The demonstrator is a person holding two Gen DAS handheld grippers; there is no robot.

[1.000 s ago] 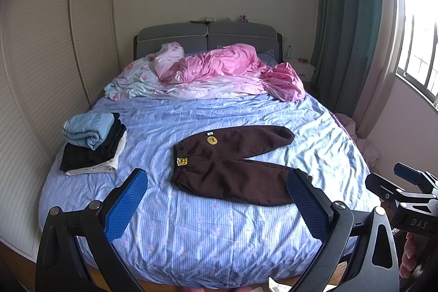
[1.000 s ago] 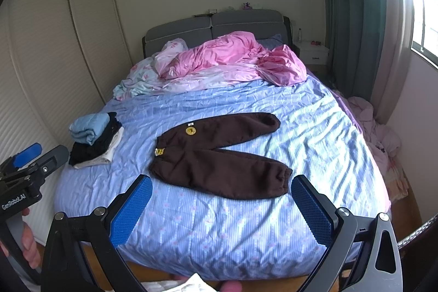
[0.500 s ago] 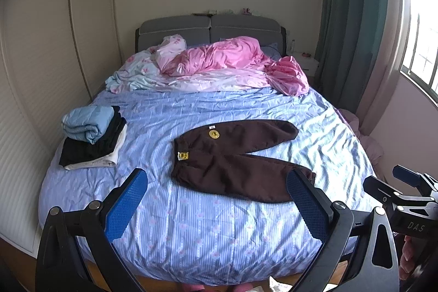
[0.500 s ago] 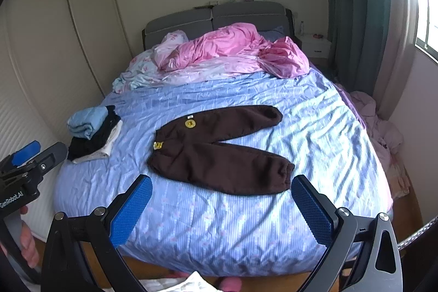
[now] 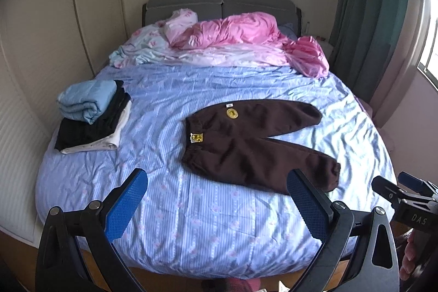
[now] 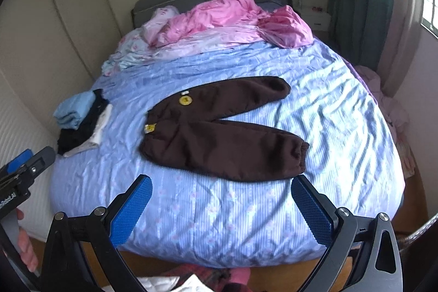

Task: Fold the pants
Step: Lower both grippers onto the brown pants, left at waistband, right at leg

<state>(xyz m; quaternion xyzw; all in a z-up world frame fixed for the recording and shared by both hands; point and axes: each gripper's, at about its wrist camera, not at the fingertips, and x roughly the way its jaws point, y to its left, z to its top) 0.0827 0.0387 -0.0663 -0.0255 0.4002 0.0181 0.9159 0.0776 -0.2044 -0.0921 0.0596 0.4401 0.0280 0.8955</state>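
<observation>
Dark brown pants (image 5: 251, 138) lie flat on the blue striped bedsheet (image 5: 191, 210), waistband to the left, both legs spread to the right; they also show in the right wrist view (image 6: 219, 127). A yellow round patch (image 5: 232, 113) and a yellow label (image 5: 196, 138) sit near the waist. My left gripper (image 5: 216, 199) is open and empty, held above the bed's near edge, short of the pants. My right gripper (image 6: 221, 207) is open and empty, also short of the pants, near the lower leg cuff (image 6: 298, 158).
A stack of folded clothes (image 5: 90, 116) sits on the bed's left side. A crumpled pink duvet (image 5: 241, 32) lies by the grey headboard (image 5: 219, 4). A wardrobe stands left, a green curtain (image 5: 369, 18) and a window right. The other gripper shows at each view's edge.
Both grippers have moved forward and lower toward the bed, so the pants look larger and closer. The pants have not moved. Both grippers stay open.
</observation>
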